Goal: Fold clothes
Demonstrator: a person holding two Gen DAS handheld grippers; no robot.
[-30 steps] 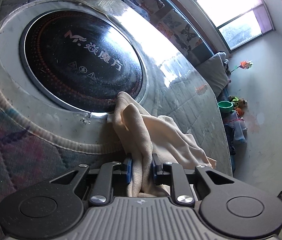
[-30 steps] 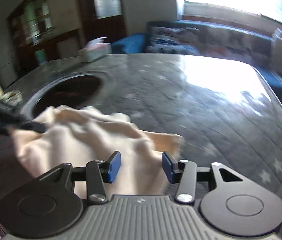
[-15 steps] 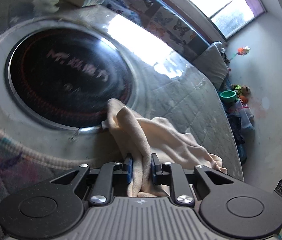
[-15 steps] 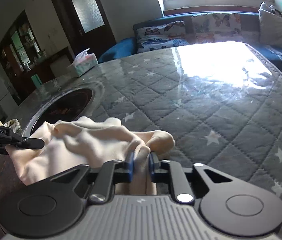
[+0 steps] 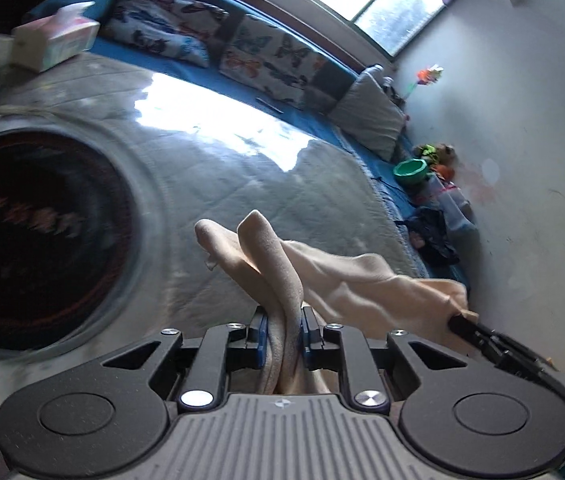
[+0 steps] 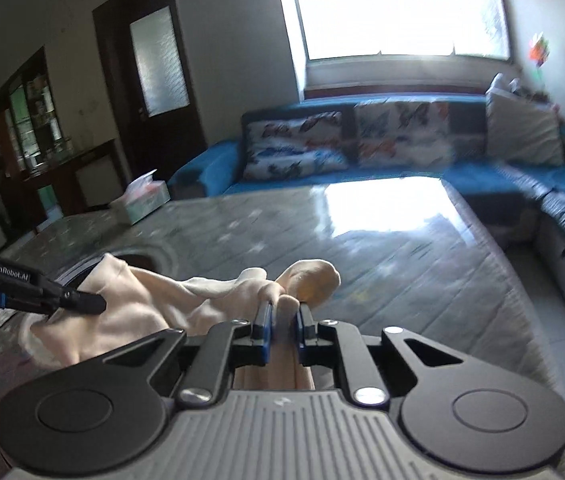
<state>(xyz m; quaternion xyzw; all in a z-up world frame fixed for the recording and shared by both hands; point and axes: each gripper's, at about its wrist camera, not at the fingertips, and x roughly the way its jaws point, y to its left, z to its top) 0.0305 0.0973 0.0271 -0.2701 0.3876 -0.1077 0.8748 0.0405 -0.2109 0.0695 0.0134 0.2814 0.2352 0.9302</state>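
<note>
Your left gripper (image 5: 282,334) is clamped on a bunched fold of the cream-coloured soft fleece garment (image 5: 346,284); the blue pads pinch the cloth between them. Your right gripper (image 6: 282,330) grips another bunch of the same garment (image 6: 150,312), jaws closed tight on it. The cloth hangs stretched between the two grippers, rumpled and gathered, and seems to be raised above the grey quilted table cover with star pattern (image 6: 402,264), though the near hem is hidden behind the gripper bodies. Judgement: no flat, squared fold shows anywhere; the garment is held, not laid out, so the folding is not complete. Whether any fold already sits inside the bunch cannot be told. Further off sit the round black glass cooktop (image 5: 30,232) set into the table and the tissue box (image 6: 142,200), and beyond these the blue sofa with butterfly-print cushions (image 6: 402,172).
</note>
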